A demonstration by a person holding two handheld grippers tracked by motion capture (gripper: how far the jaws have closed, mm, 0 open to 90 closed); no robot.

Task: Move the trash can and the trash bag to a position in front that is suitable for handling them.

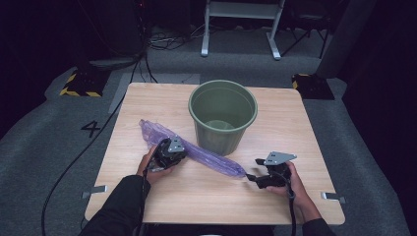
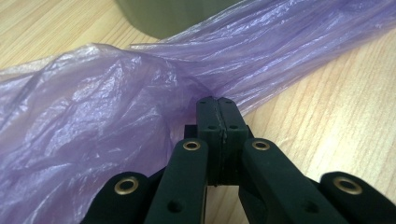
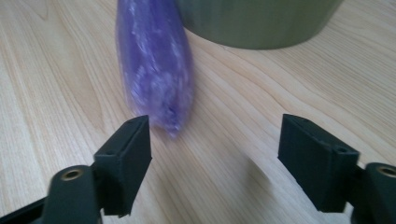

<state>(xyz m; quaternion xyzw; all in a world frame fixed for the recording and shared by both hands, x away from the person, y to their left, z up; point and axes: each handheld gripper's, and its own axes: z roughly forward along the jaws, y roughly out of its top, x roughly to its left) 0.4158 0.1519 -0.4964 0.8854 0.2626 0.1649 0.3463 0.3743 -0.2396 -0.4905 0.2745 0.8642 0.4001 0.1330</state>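
Note:
A purple plastic bag point(image 1: 196, 152) lies stretched across the wooden table point(image 1: 305, 128), in front of a green bucket point(image 1: 223, 115). My left gripper point(image 1: 169, 150) is shut on the bag near its middle; in the left gripper view the jaws are pressed together, pinching a fold of the bag point(image 2: 116, 102). My right gripper point(image 1: 252, 176) stands open just right of the bag's narrow end. In the right gripper view the bag's tip point(image 3: 159, 70) lies just ahead of the wide-apart jaws, nothing between them.
The green bucket point(image 3: 257, 23) stands upright and looks empty, close behind the bag. Metal clips point(image 1: 93, 191) sit on the table's near corners. Cables point(image 1: 88, 147) trail over the grey floor at the left; a white frame point(image 1: 241, 24) stands beyond the table.

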